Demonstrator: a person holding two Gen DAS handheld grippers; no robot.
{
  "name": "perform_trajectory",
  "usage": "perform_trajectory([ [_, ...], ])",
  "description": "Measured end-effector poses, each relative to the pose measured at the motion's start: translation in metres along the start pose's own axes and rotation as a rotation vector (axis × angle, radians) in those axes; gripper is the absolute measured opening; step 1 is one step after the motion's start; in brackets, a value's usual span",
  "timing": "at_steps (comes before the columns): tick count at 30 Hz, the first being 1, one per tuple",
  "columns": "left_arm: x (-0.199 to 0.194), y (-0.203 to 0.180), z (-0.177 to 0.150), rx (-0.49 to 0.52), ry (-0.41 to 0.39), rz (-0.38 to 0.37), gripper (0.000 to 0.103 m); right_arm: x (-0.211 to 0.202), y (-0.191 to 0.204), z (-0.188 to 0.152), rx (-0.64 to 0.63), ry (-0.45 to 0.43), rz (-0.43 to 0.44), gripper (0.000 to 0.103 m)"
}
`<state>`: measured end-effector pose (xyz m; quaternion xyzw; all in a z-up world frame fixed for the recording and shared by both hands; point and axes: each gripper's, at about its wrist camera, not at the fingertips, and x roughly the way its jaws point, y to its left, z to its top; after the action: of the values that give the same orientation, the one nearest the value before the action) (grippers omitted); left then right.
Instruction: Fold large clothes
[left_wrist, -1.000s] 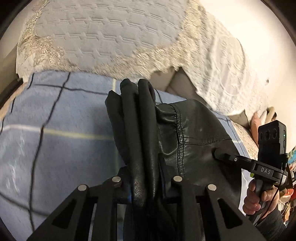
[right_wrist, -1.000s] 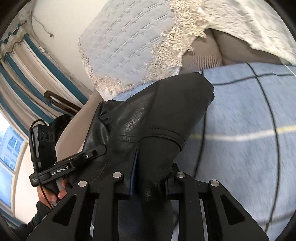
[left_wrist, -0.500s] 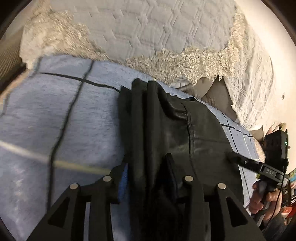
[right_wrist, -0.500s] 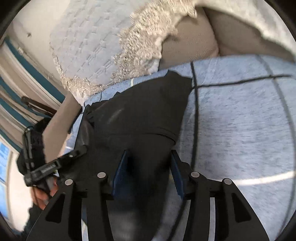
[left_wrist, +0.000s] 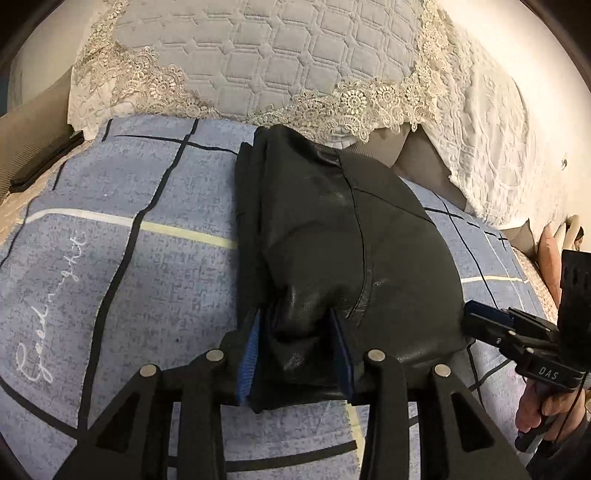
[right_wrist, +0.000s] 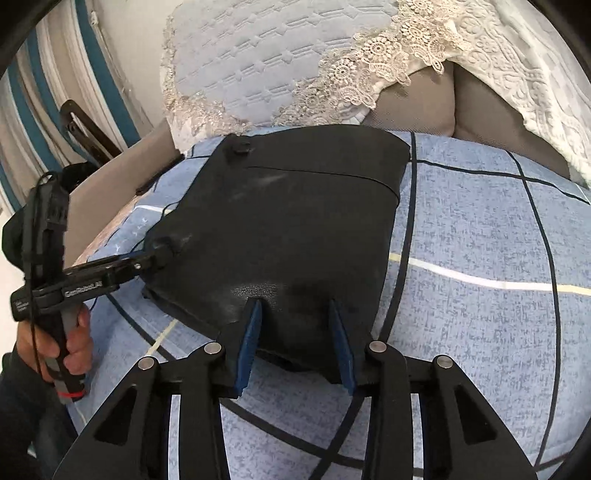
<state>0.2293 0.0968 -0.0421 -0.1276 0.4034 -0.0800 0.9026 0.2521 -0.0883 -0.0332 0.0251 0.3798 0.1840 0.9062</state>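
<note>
We have the black leather garment (left_wrist: 347, 236) lying folded on the blue checked bedspread (left_wrist: 122, 266), its near edge between the pads of both tongs, so the fold lands square; the left tongs (left_wrist: 295, 347) have opened off it, the right tongs (right_wrist: 295, 343) just eased inward, pads clear; only the right view shows the flat top panel and the snap tab (right_wrist: 241, 147); only the left shows the stacked side layers

White letters "DAS" stand on the side bar of the right gripper (left_wrist: 476, 325) in the left wrist view, "GenRobot.AI" on the side bar of the left gripper (right_wrist: 162, 254) in the right wrist view, and white cursive script, not legible, on the blue checked sheet (left_wrist: 48, 310).
</note>
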Motion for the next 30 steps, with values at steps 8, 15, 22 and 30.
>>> perform_trajectory([
  [8, -0.045, -0.026, -0.019, 0.025, -0.056, 0.115, 0.039, -0.041, 0.018, -0.014, -0.002, -0.017, -0.041, 0.046],
  [15, -0.069, -0.047, -0.051, 0.051, -0.087, 0.134, 0.058, -0.065, 0.044, -0.049, -0.049, -0.043, -0.066, 0.054],
  [22, -0.054, -0.044, -0.067, 0.075, -0.054, 0.186, 0.059, -0.057, 0.049, -0.063, -0.062, -0.038, -0.113, 0.058],
  [30, -0.033, -0.035, -0.076, 0.078, 0.004, 0.221, 0.06, -0.025, 0.041, -0.066, -0.042, 0.004, -0.144, 0.058],
])
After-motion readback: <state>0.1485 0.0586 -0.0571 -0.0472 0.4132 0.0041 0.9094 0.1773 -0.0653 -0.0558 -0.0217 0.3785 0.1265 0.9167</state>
